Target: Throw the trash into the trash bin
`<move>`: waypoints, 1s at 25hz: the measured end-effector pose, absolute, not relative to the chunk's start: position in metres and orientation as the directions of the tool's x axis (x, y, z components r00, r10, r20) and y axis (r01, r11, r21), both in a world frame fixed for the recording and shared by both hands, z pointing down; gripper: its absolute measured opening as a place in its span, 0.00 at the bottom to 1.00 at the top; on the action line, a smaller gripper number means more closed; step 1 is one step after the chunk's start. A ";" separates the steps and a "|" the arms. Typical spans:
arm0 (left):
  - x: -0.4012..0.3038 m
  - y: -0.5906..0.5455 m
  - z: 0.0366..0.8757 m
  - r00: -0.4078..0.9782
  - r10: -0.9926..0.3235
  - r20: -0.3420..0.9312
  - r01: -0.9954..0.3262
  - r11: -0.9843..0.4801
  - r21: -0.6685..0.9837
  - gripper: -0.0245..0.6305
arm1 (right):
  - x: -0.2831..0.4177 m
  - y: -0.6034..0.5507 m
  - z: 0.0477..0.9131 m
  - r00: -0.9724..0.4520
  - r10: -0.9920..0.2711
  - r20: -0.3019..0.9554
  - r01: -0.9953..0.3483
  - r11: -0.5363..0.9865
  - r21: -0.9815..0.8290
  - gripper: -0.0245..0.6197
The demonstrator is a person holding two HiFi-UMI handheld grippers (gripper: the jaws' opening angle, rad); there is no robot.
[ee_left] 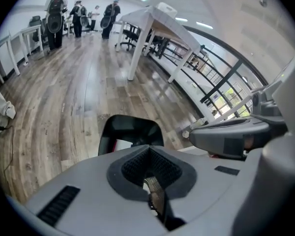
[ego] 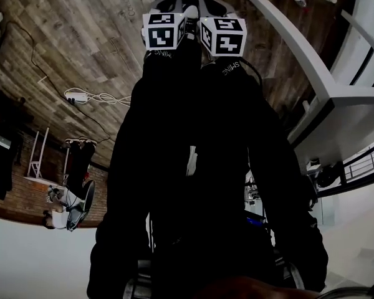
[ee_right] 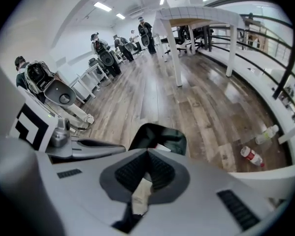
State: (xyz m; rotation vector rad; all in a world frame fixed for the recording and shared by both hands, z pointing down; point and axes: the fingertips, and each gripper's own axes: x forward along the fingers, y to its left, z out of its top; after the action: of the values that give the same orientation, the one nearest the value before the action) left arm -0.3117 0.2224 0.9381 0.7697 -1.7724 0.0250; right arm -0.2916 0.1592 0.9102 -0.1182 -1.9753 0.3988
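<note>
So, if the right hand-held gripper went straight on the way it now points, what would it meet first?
Probably the open black trash bin, just beyond the right hand-held gripper and its pale scrap; depth is unclear.

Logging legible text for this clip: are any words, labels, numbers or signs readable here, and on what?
"SNIAS", roughly: white lettering under the left black-and-white marker cube; blurred, uncertain.
The matching lettering under the right marker cube: unreadable.
Label of the red-labelled clear plastic bottle on the wooden floor: too small.
Nothing legible on the brownish scrap in the left tongs or the pale paper scrap in the right tongs.
</note>
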 end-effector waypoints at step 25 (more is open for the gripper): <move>-0.267 0.097 0.401 -0.434 -0.772 0.464 -0.780 0.580 0.235 0.04 | -0.228 0.045 0.391 -0.870 -0.014 0.492 -0.127 0.972 -0.197 0.06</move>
State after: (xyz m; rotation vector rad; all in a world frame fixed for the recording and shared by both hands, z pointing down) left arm -0.2674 0.0973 0.4006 1.2348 -2.2815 0.0196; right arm -0.2283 0.0452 0.3911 0.1000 -2.6126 0.3045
